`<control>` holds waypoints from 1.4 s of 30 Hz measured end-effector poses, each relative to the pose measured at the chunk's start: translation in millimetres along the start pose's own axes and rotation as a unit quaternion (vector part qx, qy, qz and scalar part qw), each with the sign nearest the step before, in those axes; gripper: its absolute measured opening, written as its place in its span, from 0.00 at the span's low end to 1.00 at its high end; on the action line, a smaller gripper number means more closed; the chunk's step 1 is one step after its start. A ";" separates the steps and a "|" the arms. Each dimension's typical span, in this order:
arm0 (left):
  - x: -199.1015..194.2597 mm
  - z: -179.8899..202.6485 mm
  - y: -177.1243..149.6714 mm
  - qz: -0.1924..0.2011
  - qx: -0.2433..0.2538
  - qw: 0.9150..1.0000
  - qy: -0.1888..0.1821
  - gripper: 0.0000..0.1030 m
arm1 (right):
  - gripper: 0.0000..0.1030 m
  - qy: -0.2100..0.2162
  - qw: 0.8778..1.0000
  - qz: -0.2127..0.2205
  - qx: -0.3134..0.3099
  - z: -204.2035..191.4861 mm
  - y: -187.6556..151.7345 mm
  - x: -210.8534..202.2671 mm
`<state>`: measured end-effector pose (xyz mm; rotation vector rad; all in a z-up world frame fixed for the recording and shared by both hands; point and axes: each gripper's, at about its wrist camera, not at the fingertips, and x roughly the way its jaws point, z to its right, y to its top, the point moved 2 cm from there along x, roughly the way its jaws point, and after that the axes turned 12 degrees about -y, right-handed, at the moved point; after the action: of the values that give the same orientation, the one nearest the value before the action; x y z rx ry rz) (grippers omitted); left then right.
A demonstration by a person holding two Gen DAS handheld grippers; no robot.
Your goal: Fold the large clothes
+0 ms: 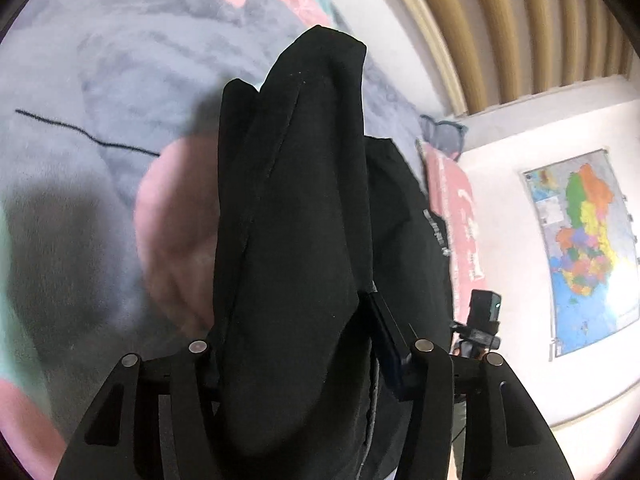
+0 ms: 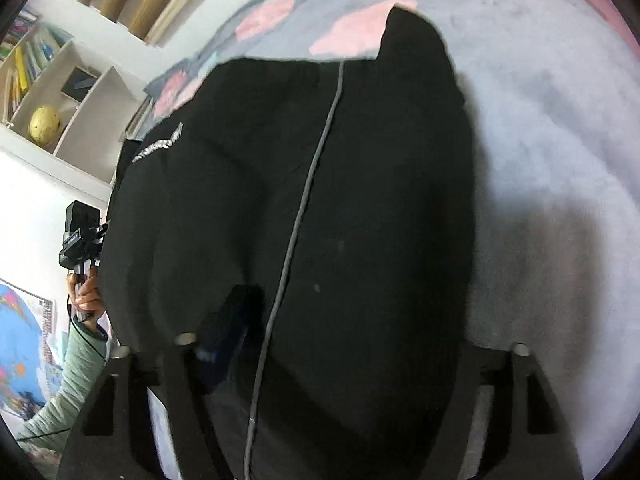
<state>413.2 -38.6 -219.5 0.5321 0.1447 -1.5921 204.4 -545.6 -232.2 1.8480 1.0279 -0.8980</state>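
Note:
A large black garment [image 1: 292, 208] hangs bunched between the fingers of my left gripper [image 1: 296, 344], which is shut on it and holds it above the bed. In the right wrist view the same black garment [image 2: 360, 200], with a grey zipper line [image 2: 304, 200] down it, fills the frame. My right gripper [image 2: 328, 344] is shut on it; one dark finger [image 2: 228, 332] shows, the other is hidden by cloth. The left gripper [image 2: 80, 232] also shows at the left, in a hand with a green sleeve.
A grey bedspread [image 1: 120, 60] with pink patches lies below; it also shows in the right wrist view [image 2: 540, 100]. A wall map [image 1: 584, 248] hangs at the right. A white shelf [image 2: 80, 92] with books and a yellow globe [image 2: 45, 123] stands at the left. A slatted headboard [image 1: 500, 20] lies beyond.

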 end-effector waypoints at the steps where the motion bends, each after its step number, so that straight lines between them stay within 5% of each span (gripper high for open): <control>1: 1.8 -3.2 0.1 -0.002 -0.006 1.000 0.004 0.66 | 0.87 0.007 1.000 -0.006 0.004 -0.3 3.0 5.2; 6: 23.1 -16.7 0.5 0.002 -0.037 0.999 0.008 0.75 | 0.90 0.018 1.000 -0.001 0.013 -7.1 10.4 25.9; 7: 23.1 -11.4 -0.5 0.009 -0.024 1.000 0.015 0.71 | 0.86 0.019 1.000 0.006 0.018 -7.0 9.9 23.2; 8: 24.2 -3.5 -1.2 0.014 -0.004 1.000 0.024 0.56 | 0.83 0.014 1.000 0.016 0.015 -8.2 7.5 18.4; 10: 21.2 19.1 -8.6 0.024 0.050 0.997 0.050 0.42 | 0.66 -0.001 0.999 0.042 -0.004 -14.7 1.7 4.5; 12: 16.1 42.4 -18.7 0.039 0.079 0.995 0.049 0.39 | 0.56 -0.012 0.997 0.071 -0.021 -24.1 -1.2 -11.1; 17: -10.4 114.2 -49.5 0.080 0.129 0.988 -0.011 0.37 | 0.49 -0.013 0.990 0.129 -0.063 -68.8 -20.8 -61.3; 23: -58.8 204.8 -106.4 0.095 0.212 0.973 -0.007 0.37 | 0.48 -0.024 0.980 0.159 -0.113 -130.9 -64.8 -131.4; 27: -103.4 215.2 -148.1 0.101 0.229 0.968 -0.014 0.37 | 0.48 -0.031 0.980 0.158 -0.117 -150.8 -99.9 -169.6; 34: -110.9 181.4 -197.7 0.088 0.199 0.976 -0.019 0.37 | 0.48 -0.037 0.987 0.123 -0.100 -150.1 -138.3 -174.2; 38: -96.0 128.7 -212.4 0.074 0.145 0.987 0.000 0.38 | 0.48 -0.038 0.995 0.070 -0.054 -130.7 -141.8 -130.1; 42: -105.6 41.7 -207.0 0.079 0.034 0.996 0.036 0.45 | 0.50 -0.099 0.993 0.066 0.005 -89.6 -145.6 -104.8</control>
<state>202.6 62.4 -184.9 0.6391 0.0995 -1.4285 48.3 -449.6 -150.8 1.7728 0.7709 -0.9862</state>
